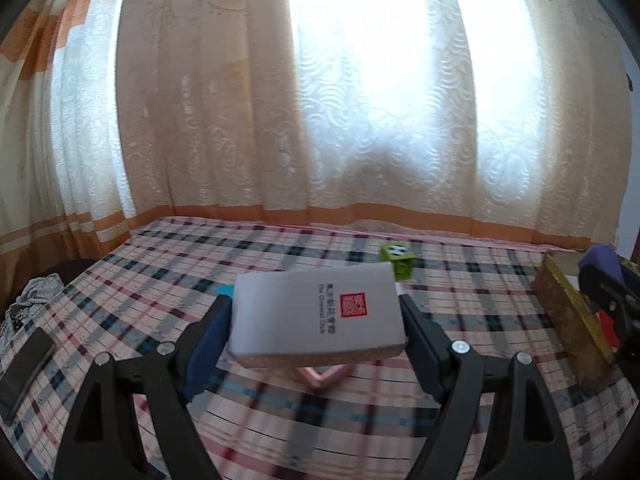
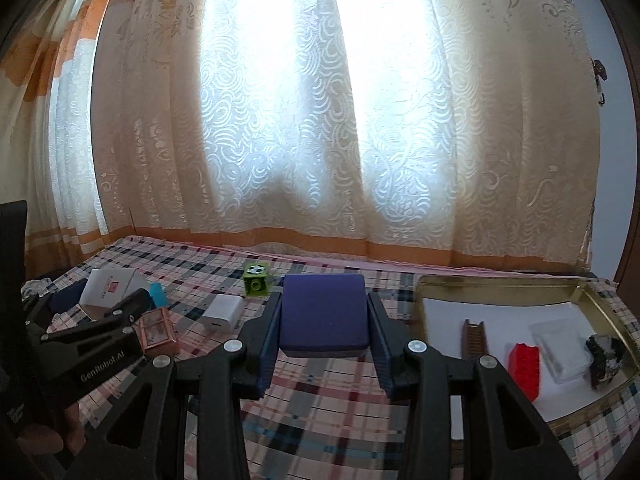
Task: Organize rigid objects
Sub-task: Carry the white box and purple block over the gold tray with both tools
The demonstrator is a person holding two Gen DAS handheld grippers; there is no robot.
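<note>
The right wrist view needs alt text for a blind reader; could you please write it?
The right gripper holds a purple box above a plaid bed. A gold tray with small items lies right; the left gripper holds a white box.

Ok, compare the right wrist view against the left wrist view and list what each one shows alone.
Only the right wrist view shows the tray's contents: red brick, brown strip, clear case, plus the white charger.
Only the left wrist view shows the black slab and grey cloth.
Both show the white box in the left gripper, the purple box in the right gripper, the green cube and gold tray.
</note>
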